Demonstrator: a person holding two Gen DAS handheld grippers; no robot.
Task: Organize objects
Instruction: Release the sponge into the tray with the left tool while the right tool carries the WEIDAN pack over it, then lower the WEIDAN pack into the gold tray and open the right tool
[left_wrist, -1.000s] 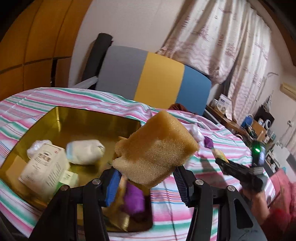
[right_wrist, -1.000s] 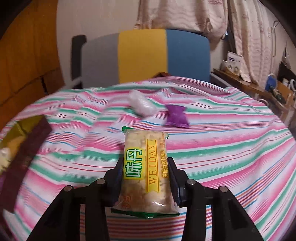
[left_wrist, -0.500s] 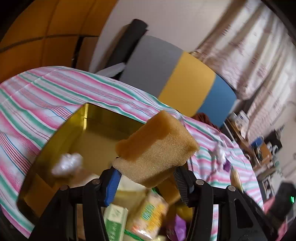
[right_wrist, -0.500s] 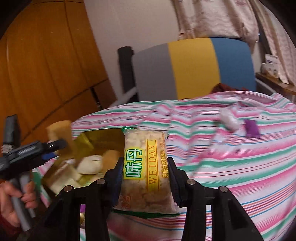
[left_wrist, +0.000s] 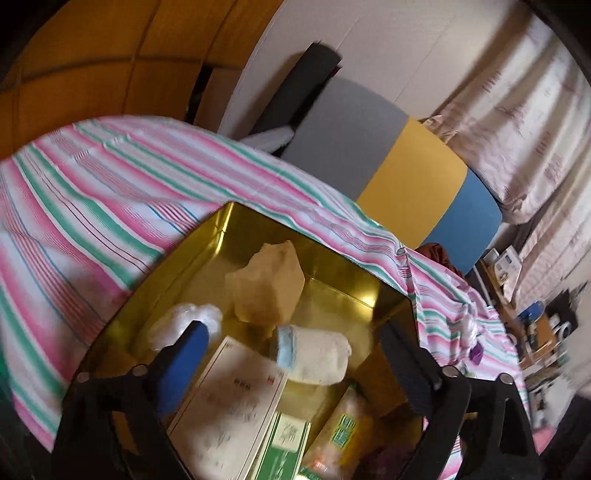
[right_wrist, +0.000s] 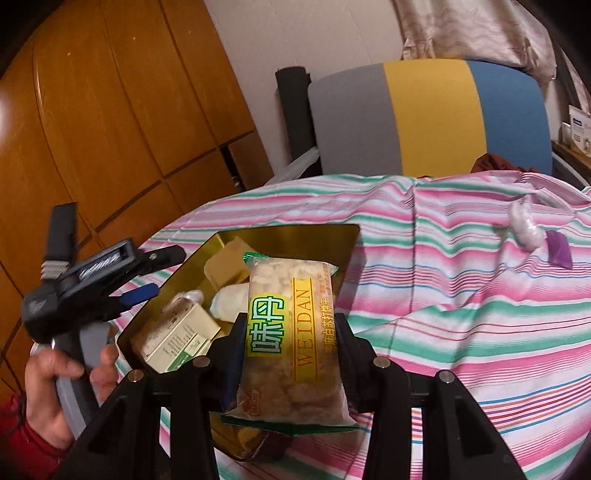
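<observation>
- My left gripper (left_wrist: 291, 339) had just sprung its jaws wide, and nothing sat between the blue pad (left_wrist: 181, 358) and the dark ribbed one.
- The sponge (left_wrist: 267, 288), a coarse tan foam block, lay free in the tin (left_wrist: 332, 258) beyond my fingertips, tilted on its corner near the far wall.
- Beside it rested a soft white roll (left_wrist: 314, 354) with a pale blue end, a crinkled clear-wrapped bundle (left_wrist: 184, 321), and a flat printed box (left_wrist: 229, 410).
- A second snack pack (left_wrist: 343, 428) lay at the near edge, blurred.
- The tin was a shallow gold metal box, glossy and mirror-like inside, with cut corners.
- My right gripper (right_wrist: 291, 358) was clamped on a snack pack (right_wrist: 291, 332): glossy clear film with a yellow-green label, lumpy pale crackers inside, standing upright between the pads.
- That pack hung over the tin's near side.
- A hand (right_wrist: 55, 384) in a red sleeve gripped the left gripper's grey handle.
- A striped cloth (right_wrist: 461, 295), pink, green and white, lay rumpled under everything.
- On it, well apart from the tin, sat a white wrapped lump (right_wrist: 524, 225) touching a purple wrapper (right_wrist: 559, 251).
</observation>
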